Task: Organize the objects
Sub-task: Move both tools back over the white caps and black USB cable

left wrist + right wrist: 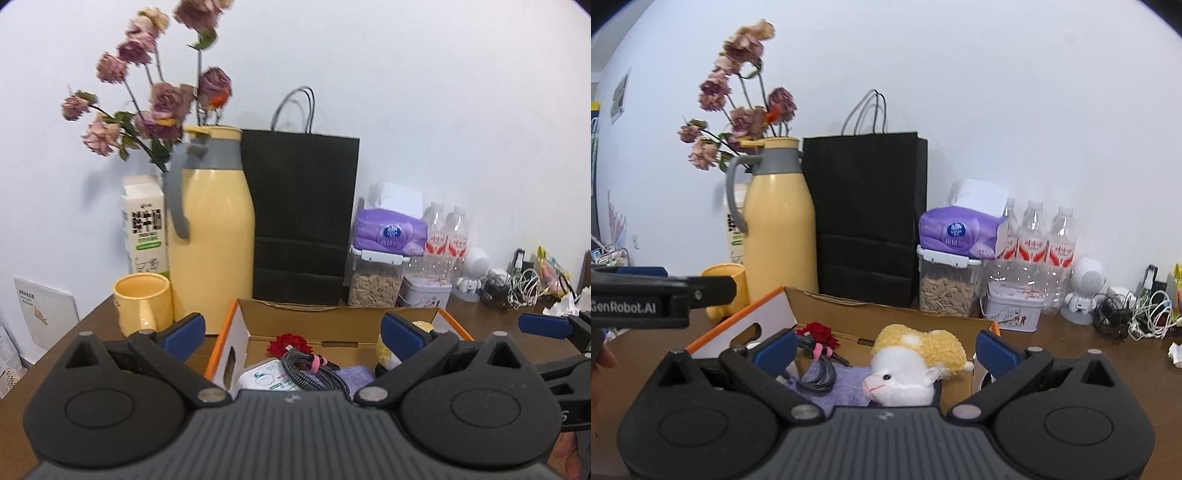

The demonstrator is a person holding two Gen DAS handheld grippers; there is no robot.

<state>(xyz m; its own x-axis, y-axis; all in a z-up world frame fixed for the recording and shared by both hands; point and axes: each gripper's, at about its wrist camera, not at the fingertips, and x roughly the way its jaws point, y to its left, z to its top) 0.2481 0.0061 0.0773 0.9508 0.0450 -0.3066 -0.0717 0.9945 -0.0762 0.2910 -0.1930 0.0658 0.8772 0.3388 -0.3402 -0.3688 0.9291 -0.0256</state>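
Observation:
An open cardboard box point(332, 316) point(871, 314) with orange edges stands on the brown table. It holds a red fabric flower point(288, 344) point(819, 332), a coiled grey cable point(314, 371) point(820, 373), a purple cloth point(356, 374) point(846, 387), a white packet point(267, 378) and a white and yellow plush sheep point(908, 363), seen in part in the left wrist view point(387, 350). My left gripper point(295, 338) is open and empty over the box's near side. My right gripper point(886, 350) is open and empty above the sheep.
Behind the box stand a yellow mug point(142, 306), a yellow thermos jug point(210, 229), a milk carton point(144, 229), dried roses point(147, 92), a black paper bag point(303, 218), a tissue pack point(388, 229) on a seed jar point(375, 282), a tin point(1012, 308), water bottles point(1034, 251) and tangled cables point(1137, 314).

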